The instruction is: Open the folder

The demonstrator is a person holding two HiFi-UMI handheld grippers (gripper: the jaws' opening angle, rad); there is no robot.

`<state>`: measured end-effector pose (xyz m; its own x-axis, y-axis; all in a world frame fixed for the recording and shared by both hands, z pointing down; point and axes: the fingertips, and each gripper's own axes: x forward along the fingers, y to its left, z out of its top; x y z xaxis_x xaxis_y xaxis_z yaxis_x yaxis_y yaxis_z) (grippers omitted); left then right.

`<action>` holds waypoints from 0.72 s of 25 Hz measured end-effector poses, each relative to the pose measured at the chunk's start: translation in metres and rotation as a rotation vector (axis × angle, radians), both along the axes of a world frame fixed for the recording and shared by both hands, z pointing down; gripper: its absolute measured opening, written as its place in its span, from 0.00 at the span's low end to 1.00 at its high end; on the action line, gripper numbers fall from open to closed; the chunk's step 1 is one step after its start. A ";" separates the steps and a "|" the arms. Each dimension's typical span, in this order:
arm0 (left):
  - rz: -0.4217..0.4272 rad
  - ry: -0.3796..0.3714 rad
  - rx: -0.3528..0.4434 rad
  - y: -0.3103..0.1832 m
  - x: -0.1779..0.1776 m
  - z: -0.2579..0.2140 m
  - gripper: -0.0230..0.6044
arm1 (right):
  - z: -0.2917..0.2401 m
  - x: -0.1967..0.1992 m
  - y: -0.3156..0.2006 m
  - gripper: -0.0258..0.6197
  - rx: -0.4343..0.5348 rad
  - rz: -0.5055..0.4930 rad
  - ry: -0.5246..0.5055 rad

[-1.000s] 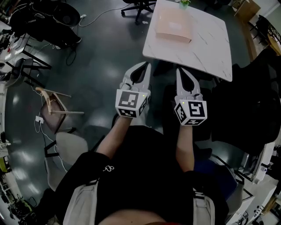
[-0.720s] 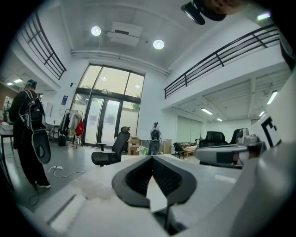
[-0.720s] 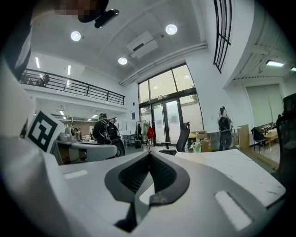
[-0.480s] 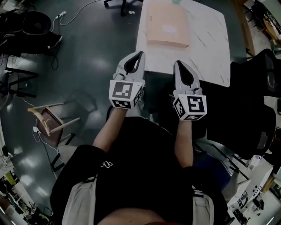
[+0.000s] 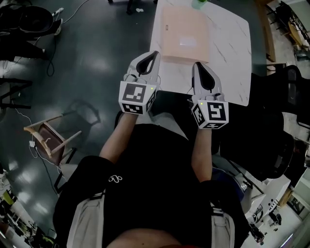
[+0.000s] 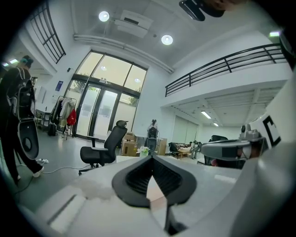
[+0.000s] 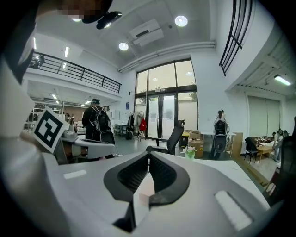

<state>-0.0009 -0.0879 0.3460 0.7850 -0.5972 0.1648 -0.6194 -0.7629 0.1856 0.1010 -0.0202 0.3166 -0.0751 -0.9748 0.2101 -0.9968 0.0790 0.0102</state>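
Note:
A closed peach folder lies flat on the white marble table, towards its left side. My left gripper is shut and empty, its tip just at the folder's near left corner. Over the table's near edge, just short of the folder's near right corner, my right gripper is also shut and holds nothing. In the left gripper view the jaws meet at the left gripper tip; in the right gripper view the right gripper looks the same. A peach surface shows through both jaw openings.
A small green plant stands at the table's far edge beyond the folder. A black office chair is at the right, a tipped wooden chair and cables on the floor at the left. A person with a backpack stands farther off.
Both grippers have moved forward together toward the table, from over the floor to its near edge. The folder and table now sit closer in the head view. Both stay shut.

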 end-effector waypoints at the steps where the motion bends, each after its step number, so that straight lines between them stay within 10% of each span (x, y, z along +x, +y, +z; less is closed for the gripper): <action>1: 0.004 -0.002 -0.005 -0.002 0.002 0.003 0.04 | 0.004 0.002 -0.001 0.06 -0.009 0.003 0.005; 18: 0.016 -0.064 -0.070 -0.032 0.023 0.041 0.04 | 0.040 0.004 -0.033 0.14 -0.107 -0.094 0.081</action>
